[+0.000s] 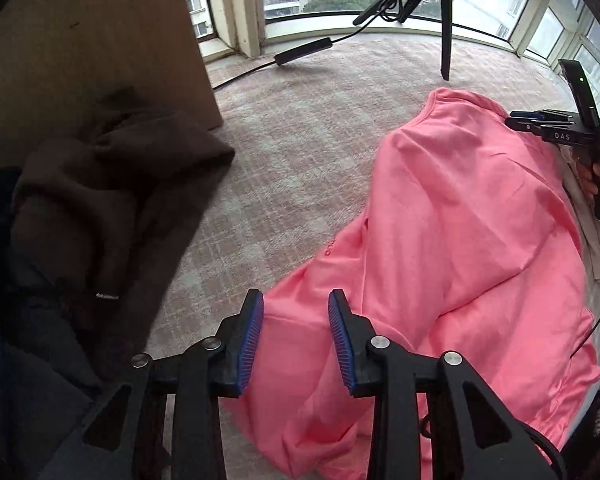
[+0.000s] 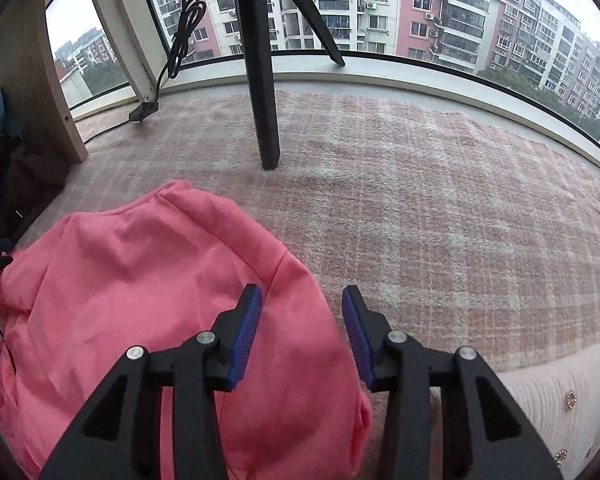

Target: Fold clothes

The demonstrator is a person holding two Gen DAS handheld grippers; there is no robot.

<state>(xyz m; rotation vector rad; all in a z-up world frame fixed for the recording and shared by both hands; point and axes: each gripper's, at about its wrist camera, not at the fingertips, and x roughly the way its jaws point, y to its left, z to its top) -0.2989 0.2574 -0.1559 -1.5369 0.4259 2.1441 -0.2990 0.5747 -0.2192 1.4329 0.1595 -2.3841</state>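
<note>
On the checked carpet [image 2: 420, 200] lies a pink garment [image 1: 460, 220], both tongs [image 1: 296, 304] [image 2: 302, 300] released above it.

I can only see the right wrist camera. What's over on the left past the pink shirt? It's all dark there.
Observer: A heap of dark brown clothes lies on the carpet, apart from the pink shirt.
Operator: Is my other gripper holding the shirt?
Observer: No. The left gripper is open, with pink cloth showing between its pads, not pinched.
Operator: Can you see my right gripper from there?
Observer: Yes, the right gripper sits at the shirt's far edge, near its collar.
</note>
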